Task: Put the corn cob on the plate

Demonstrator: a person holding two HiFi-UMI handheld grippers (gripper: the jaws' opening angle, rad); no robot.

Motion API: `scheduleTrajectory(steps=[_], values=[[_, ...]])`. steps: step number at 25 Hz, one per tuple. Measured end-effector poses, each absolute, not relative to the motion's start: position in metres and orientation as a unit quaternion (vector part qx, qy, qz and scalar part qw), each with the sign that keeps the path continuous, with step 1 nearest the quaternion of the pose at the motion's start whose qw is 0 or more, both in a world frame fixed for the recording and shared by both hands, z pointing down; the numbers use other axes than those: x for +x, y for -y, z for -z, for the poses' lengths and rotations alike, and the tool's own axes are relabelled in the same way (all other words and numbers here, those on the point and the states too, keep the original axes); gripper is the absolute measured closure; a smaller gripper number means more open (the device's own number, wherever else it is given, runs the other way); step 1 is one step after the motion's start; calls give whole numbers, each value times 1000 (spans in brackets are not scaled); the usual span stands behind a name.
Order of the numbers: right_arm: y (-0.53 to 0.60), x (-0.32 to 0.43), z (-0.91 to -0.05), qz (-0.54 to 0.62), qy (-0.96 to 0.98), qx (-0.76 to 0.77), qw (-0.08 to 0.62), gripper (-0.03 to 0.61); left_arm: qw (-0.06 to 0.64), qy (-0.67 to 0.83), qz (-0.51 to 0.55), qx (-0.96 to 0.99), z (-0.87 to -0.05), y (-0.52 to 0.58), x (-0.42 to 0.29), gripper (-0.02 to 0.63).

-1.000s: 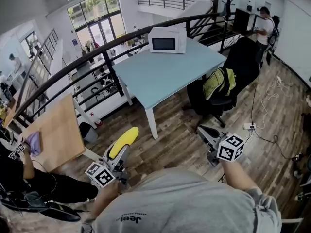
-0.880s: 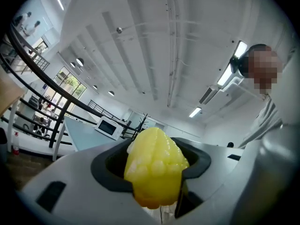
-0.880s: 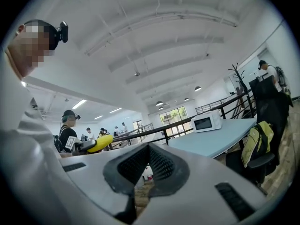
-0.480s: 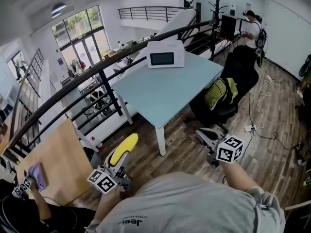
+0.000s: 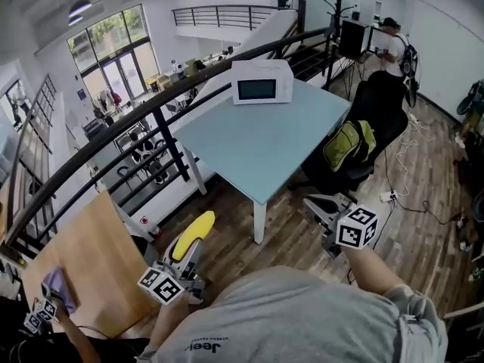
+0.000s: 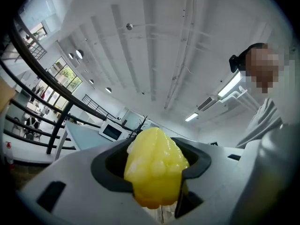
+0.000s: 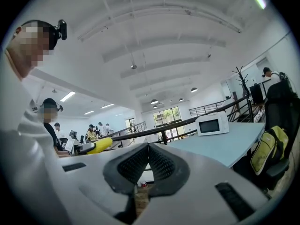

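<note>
left gripper point(image 5: 186, 249) pinching the corn cob point(image 5: 193, 231), 7 o'clock | right gripper point(image 5: 318, 206) pressed together, empty | blue table point(image 5: 265, 138) just slid closer at 12 | no plate in sight yet, guess I'm mid-carry

Light-blue table point(image 5: 265, 151) w/ white microwave point(image 5: 261, 82) at far edge

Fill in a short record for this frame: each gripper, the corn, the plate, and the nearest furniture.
left gripper: shut on the corn cob, cob tip pointing ahead
right gripper: shut, nothing between the jaws
plate: not seen in any view
ahead: blue table with a microwave at its far end
task status: corn carried, not yet placed
</note>
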State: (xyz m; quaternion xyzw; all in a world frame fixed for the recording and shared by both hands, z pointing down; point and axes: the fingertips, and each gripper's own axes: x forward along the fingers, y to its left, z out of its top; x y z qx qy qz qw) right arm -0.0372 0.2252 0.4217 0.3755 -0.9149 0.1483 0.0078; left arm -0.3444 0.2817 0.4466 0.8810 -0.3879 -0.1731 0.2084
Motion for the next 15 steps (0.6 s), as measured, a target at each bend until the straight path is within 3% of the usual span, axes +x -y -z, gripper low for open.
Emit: scheduleTrajectory(steps=[15], values=[[-131,-33,-433,-174,921,349,10,561,217,410,155,872,-447,-211,-334,357]])
